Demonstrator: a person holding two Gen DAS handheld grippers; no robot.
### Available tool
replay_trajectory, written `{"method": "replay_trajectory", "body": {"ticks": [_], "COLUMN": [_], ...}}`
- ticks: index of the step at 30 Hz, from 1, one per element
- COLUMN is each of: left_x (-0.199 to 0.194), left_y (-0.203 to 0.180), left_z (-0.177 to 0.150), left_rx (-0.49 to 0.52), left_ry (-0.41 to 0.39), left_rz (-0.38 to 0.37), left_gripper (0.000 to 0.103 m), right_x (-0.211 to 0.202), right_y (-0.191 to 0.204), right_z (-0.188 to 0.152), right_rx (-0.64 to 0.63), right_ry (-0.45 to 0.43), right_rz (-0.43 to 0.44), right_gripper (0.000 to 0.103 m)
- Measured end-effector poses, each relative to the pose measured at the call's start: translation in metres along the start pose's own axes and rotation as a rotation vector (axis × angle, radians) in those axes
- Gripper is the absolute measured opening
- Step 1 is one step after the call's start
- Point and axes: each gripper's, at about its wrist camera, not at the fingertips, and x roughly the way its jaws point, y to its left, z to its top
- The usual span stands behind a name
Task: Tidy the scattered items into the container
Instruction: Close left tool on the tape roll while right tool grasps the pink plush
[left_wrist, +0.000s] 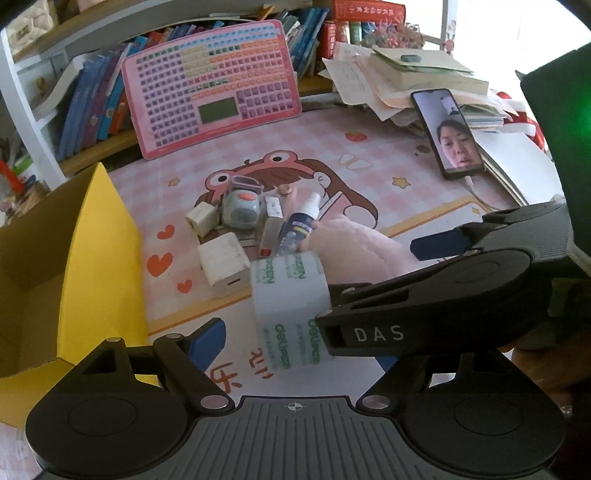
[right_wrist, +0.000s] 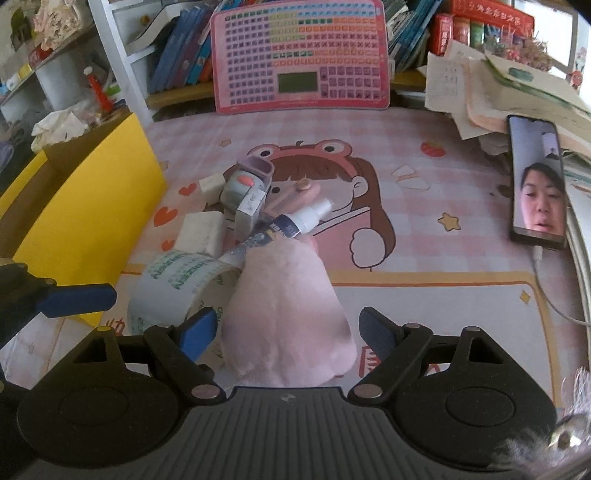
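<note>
A cluster of small items lies on the pink cartoon desk mat (right_wrist: 424, 236): a clear tape roll (left_wrist: 290, 314) with green print, a white charger (left_wrist: 223, 264), a smaller white plug (left_wrist: 201, 218), a grey gadget with an orange button (left_wrist: 242, 210), a small box (left_wrist: 269, 230) and a spray bottle (left_wrist: 301, 225). A soft pink plush item (right_wrist: 288, 314) lies between my right gripper's (right_wrist: 288, 332) open fingers, touching the bottle (right_wrist: 291, 225) and tape roll (right_wrist: 177, 291). My left gripper (left_wrist: 295, 339) is open with the tape roll between its fingers. The yellow cardboard box (left_wrist: 92, 266) stands left.
A pink keyboard toy (right_wrist: 301, 55) leans against bookshelves at the back. A phone (right_wrist: 537, 181) on a cable leans on a pile of papers and books (left_wrist: 413, 74) at the right. The box also shows in the right wrist view (right_wrist: 92, 206).
</note>
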Motion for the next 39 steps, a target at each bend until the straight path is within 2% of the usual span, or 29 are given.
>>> {"method": "replay_trajectory", "body": {"ticks": [4,7,12,15,18,29,36,39], "left_x": [0.004,0.003,0.004,0.009,0.013,0.020,0.021,0.021], "left_y": [-0.001,-0.002,-0.001,0.001,0.003,0.000,0.000,0.000], "left_z": [-0.001,-0.001,-0.001,0.000,0.003,0.005,0.004,0.004], "left_rx": [-0.037,-0.042,-0.044,-0.056,-0.072,-0.083,-0.094,-0.097], "left_ry": [-0.001,-0.007,-0.003,0.016,0.022,0.038,0.049,0.049], "left_rz": [0.011,0.022,0.020,0.018,0.022,0.041,0.048,0.048], "left_gripper": [0.084,0.084,0.081,0.077,0.071,0.055,0.047,0.047], "right_x": [0.005,0.001,-0.014,-0.018,-0.017,-0.017,-0.017,-0.016], "right_y": [-0.010,-0.018,-0.038,-0.048,-0.053,-0.053,-0.054,-0.054], "right_z": [0.002,0.002,-0.002,-0.006,-0.012,-0.015,-0.017,-0.018], "right_rx": [0.018,0.027,0.106,0.141,0.162,0.149,0.148,0.145], "right_ry": [0.001,-0.020,-0.070,-0.055,-0.030,-0.029,-0.031,-0.030], "right_rz": [0.053,0.053,-0.017,-0.034,-0.035,-0.015,-0.014,-0.014], "right_gripper": [0.063,0.058,0.057,0.057,0.057,0.061,0.062,0.063]}}
